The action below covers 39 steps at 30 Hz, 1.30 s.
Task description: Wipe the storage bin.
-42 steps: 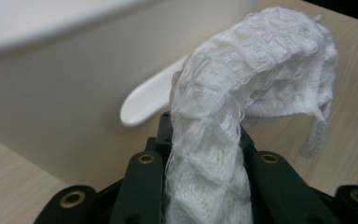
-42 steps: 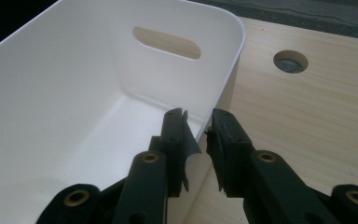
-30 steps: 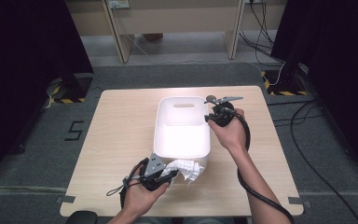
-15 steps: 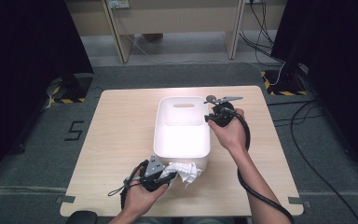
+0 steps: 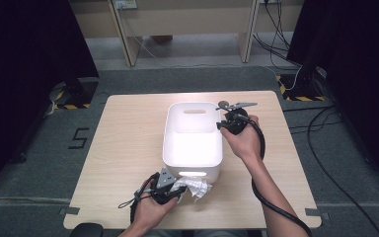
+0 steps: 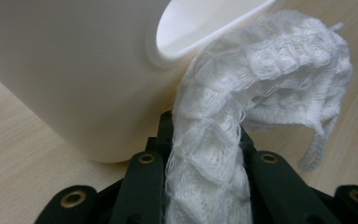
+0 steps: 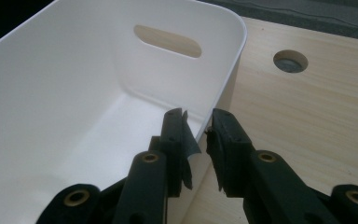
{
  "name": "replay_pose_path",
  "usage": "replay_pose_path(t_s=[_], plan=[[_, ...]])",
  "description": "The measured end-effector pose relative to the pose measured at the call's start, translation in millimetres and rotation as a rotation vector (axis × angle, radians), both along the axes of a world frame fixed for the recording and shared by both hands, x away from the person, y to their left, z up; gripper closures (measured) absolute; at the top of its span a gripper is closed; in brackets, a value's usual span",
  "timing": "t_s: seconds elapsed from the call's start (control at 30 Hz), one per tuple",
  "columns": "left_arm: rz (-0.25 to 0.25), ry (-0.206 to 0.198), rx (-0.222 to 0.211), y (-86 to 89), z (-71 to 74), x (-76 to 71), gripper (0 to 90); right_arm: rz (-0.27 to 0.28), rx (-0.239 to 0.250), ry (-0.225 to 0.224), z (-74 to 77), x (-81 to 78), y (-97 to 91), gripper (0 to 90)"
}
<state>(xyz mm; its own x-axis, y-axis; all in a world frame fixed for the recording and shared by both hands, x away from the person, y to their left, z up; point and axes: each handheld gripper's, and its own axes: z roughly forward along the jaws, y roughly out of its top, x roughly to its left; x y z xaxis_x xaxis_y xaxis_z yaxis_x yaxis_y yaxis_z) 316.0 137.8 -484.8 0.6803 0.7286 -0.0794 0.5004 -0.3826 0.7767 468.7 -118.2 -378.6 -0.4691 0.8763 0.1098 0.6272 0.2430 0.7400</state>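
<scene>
Where the high view gives me a crumpled white knitted cloth (image 5: 193, 186) on the table (image 5: 128, 148) just before the near wall of the white bin (image 5: 193, 143), my left gripper view resolves its weave. Its long axis runs from my left tongs (image 5: 177, 192) outward, then droops beside the bin's near handle slot. Those tongs are clamped on the cloth. My right tongs (image 7: 198, 128) straddle the bin's right rim, pads pressing the wall.
</scene>
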Motion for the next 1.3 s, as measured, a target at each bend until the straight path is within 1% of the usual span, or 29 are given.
replay_pose_path(t_s=[0.2,0.27,0.5,0.9,1.07,1.2,1.3], plan=[[0.006,0.021,0.014,1.7,-8.3,2.1,73.2,0.003,-0.002,-0.001,0.1,-0.1,0.1,76.1],[0.009,0.024,0.011,2.1,-9.8,2.2,73.2,0.003,-0.003,-0.003,-0.1,-0.1,-0.1,76.1],[0.01,0.021,0.011,3.1,-7.1,1.4,73.2,0.006,-0.015,-0.006,0.4,-0.1,0.2,76.3],[0.021,-0.014,-0.011,10.7,9.9,-2.5,73.2,0.008,-0.018,-0.006,0.5,-0.1,0.1,76.4],[0.025,-0.044,-0.024,15.3,21.5,-5.4,73.2,0.01,-0.018,-0.007,0.5,-0.1,0.4,76.4],[0.027,-0.058,-0.036,18.6,31.4,-7.2,73.2,0.011,-0.022,-0.009,0.5,-0.1,0.4,76.5],[0.029,-0.067,-0.053,20.9,37.6,-7.7,73.1,0.01,-0.023,-0.012,0.5,-0.3,0.7,76.5]])
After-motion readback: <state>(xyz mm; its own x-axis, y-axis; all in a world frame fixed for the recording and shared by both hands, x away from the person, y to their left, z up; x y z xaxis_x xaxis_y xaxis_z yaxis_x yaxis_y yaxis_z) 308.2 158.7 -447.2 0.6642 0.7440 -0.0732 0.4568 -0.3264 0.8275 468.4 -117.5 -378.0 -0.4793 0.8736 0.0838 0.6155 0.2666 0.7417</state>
